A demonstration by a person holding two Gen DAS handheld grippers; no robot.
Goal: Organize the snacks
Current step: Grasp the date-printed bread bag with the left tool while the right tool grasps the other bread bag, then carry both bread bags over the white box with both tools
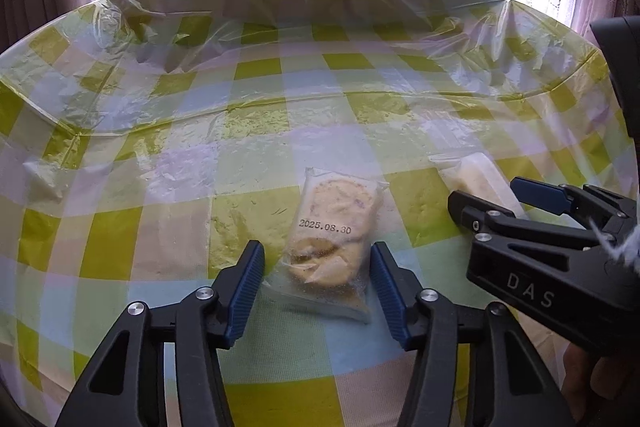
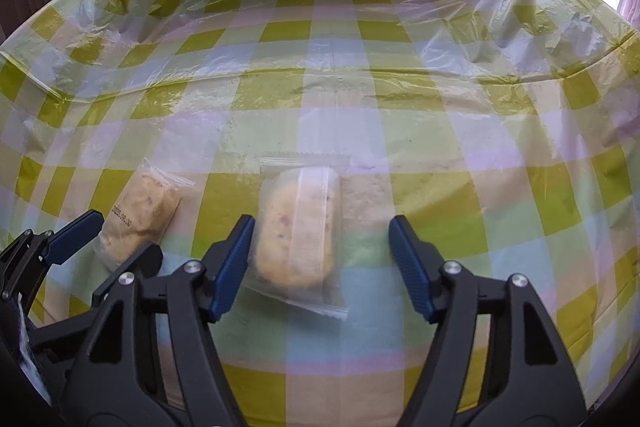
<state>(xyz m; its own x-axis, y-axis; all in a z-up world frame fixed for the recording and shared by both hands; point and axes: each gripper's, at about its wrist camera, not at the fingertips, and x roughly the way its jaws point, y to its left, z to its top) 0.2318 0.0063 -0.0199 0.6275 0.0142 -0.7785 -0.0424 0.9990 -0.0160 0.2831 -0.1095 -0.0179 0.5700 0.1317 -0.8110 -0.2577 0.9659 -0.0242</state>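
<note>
Two clear packets [image 1: 334, 243] [image 2: 298, 231], biscuits [image 1: 340, 203] inside

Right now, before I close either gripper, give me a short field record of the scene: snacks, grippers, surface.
surface: checked tablecloth under clear plastic
snack 1: dated snack packet, lying flat between the left gripper fingers, pads not pressing
snack 2: plain snack packet, flat, near one finger of the right gripper, wide gap at the other
spacing: packets lie side by side, apart
held: nothing
</note>
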